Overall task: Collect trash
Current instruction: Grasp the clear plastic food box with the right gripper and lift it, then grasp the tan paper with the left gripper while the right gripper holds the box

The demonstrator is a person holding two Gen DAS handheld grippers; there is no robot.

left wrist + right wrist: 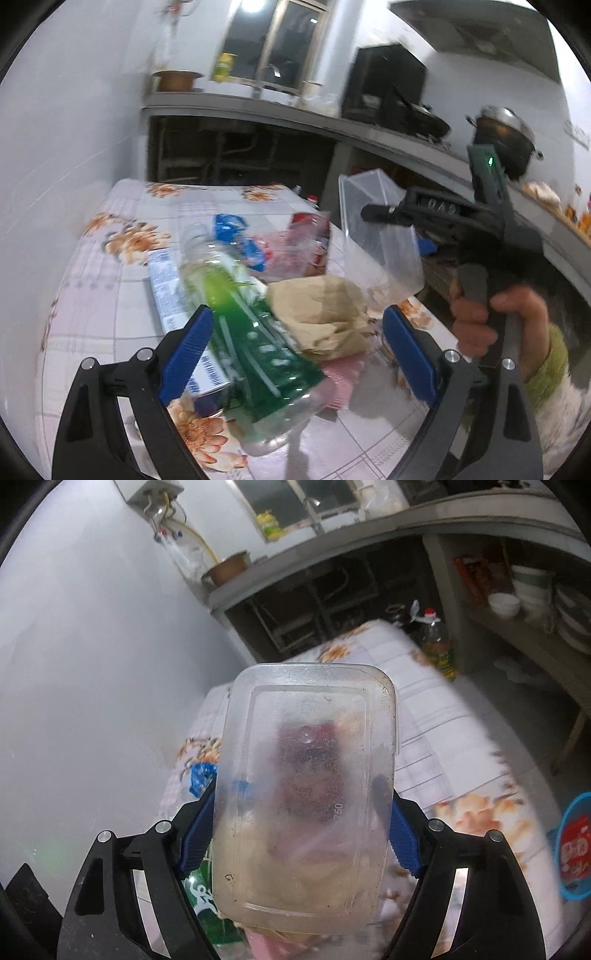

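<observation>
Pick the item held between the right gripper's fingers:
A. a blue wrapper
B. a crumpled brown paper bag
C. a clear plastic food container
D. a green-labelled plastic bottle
C: the right gripper has its blue pads against both sides of the clear plastic food container, held up above the table.

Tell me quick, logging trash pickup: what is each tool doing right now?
Left tool: open, holding nothing, green bottle between its fingers.
Right tool: closed on the clear plastic container.
</observation>
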